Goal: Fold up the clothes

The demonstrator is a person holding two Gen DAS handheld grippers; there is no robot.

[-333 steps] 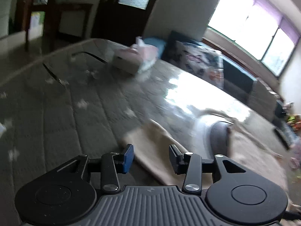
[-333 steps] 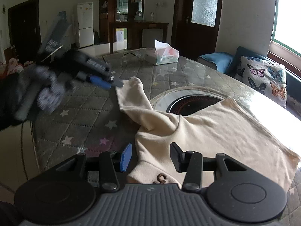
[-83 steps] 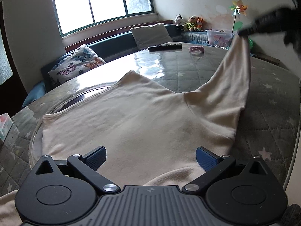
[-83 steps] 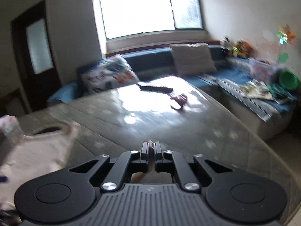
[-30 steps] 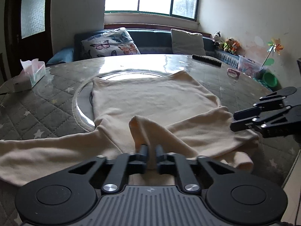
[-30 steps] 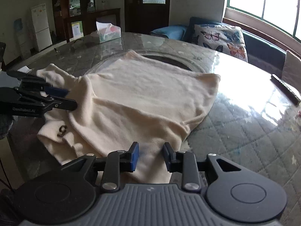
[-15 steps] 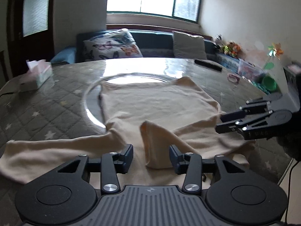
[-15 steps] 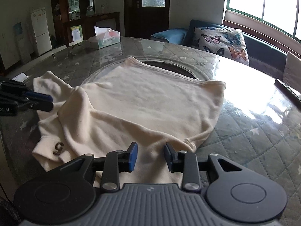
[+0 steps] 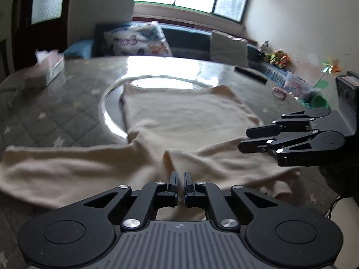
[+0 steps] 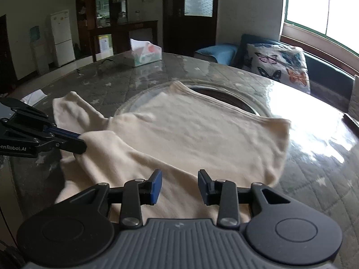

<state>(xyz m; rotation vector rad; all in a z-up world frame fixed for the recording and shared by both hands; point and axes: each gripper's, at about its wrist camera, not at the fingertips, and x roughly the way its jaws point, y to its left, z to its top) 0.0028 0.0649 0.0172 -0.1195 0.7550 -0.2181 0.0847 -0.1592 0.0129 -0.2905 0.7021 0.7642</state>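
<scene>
The left gripper (image 9: 181, 182) is pinched shut on a ridge of the cream top (image 9: 179, 121), near its collar edge. The right gripper (image 10: 179, 185) is partly open, holding nothing, with cloth lying under its gap. The top lies flat on the round table (image 10: 314, 179), its body running to 12 o'clock from both tools. One sleeve (image 9: 56, 165) stretches long toward 9 o'clock from the left gripper, so the left hand is nearer it.

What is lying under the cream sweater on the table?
The cream sweater covers part of a round glass ring set in the quilted, star-patterned table. The ring's dark centre shows beyond the hem; whatever else lies beneath the sweater is hidden.
</scene>
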